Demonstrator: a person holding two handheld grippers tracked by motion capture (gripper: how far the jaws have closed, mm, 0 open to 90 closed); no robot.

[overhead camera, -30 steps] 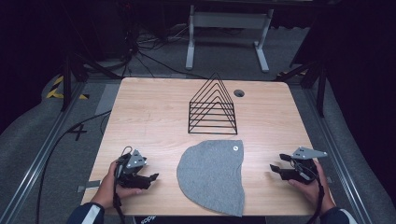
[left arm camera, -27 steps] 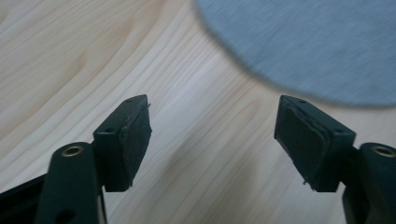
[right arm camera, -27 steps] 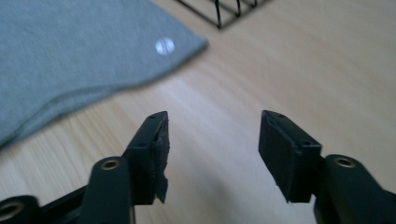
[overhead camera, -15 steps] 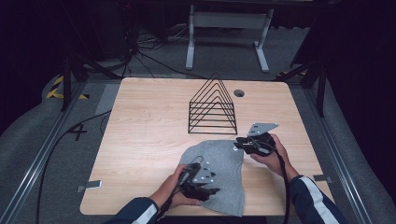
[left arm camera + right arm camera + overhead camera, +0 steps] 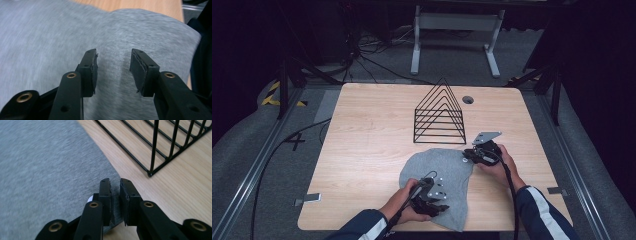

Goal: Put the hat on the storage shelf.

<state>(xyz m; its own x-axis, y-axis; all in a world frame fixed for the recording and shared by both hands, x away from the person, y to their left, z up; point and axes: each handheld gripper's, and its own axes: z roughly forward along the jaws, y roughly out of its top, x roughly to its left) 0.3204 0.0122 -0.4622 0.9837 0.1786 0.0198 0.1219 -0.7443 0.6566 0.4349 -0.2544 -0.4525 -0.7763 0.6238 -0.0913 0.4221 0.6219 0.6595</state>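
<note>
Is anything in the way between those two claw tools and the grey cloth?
Nothing visible. The right gripper is pinching the grey cloth at its edge near the wire rack. The left gripper sits right over the cloth, jaws apart and just closing, nothing clamped yet.

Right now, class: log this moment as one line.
left gripper: closing over grey cloth | right gripper: pinching cloth edge | wire rack: untouched

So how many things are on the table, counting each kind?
Grey beanie: 1
Black wire rack: 1
Hand-held gripper: 2, left and right
Total: 4
</note>
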